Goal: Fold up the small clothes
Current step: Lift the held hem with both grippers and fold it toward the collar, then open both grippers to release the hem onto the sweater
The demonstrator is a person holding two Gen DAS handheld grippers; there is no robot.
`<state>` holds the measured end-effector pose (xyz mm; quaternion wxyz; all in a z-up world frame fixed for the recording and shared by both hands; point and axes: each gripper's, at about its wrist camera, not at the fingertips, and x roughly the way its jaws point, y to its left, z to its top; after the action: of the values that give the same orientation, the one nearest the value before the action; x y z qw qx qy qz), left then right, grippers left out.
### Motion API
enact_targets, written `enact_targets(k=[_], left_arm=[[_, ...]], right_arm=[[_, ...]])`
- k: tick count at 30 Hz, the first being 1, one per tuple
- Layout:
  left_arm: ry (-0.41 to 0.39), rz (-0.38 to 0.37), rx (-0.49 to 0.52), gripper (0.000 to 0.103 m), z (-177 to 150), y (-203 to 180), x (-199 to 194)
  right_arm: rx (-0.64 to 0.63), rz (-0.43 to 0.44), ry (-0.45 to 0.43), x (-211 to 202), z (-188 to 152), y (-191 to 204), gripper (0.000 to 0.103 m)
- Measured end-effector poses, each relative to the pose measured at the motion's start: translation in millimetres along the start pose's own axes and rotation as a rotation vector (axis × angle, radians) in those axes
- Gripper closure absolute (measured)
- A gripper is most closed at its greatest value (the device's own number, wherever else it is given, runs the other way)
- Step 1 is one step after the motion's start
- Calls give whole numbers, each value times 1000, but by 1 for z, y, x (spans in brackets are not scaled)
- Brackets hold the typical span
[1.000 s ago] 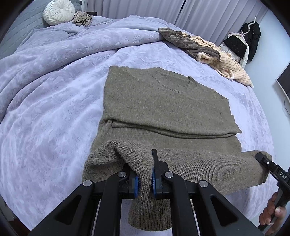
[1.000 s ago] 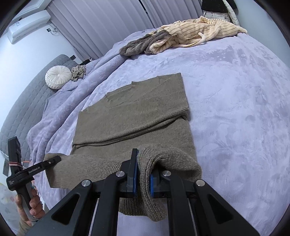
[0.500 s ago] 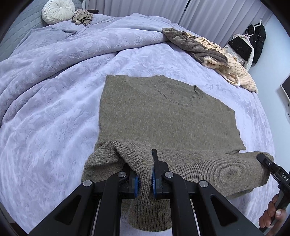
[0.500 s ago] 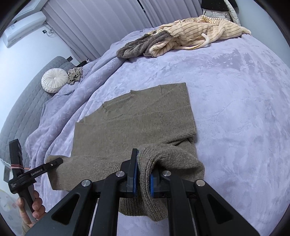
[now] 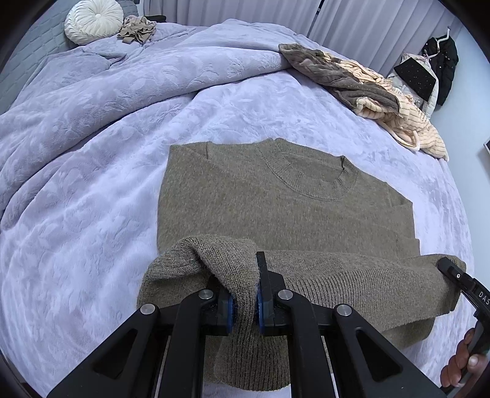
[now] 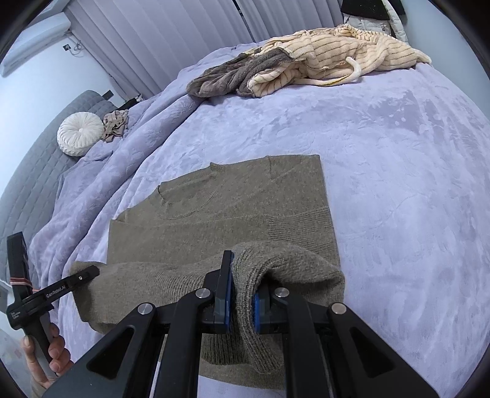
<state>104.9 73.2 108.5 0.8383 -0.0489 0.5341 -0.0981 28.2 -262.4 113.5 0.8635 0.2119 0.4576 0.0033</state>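
Both my left tongs (image 5: 245,301) and right tongs (image 6: 242,306) clamp the sweater (image 5: 284,214) hem, its collar probably straight ahead.

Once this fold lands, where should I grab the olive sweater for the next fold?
Probably the olive sweater at a side edge, such as its straight edge in the right wrist view, approached from the bare blanket beside it; it lies flat there.

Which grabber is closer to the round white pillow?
The left gripper. The round white pillow sits at the bed's far left corner, on the left gripper's side. The right gripper holds the sweater at its other bottom corner, farther away.
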Motion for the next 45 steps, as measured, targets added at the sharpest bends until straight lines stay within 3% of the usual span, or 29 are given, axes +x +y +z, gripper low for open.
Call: enact_targets(k=[33, 45], left_arm=[[2, 28, 12, 91, 66, -15, 38], [82, 55, 7, 91, 82, -14, 95]], right_arm=[[-11, -27, 19, 49, 62, 2, 92], [35, -83, 94, 99, 75, -12, 92]])
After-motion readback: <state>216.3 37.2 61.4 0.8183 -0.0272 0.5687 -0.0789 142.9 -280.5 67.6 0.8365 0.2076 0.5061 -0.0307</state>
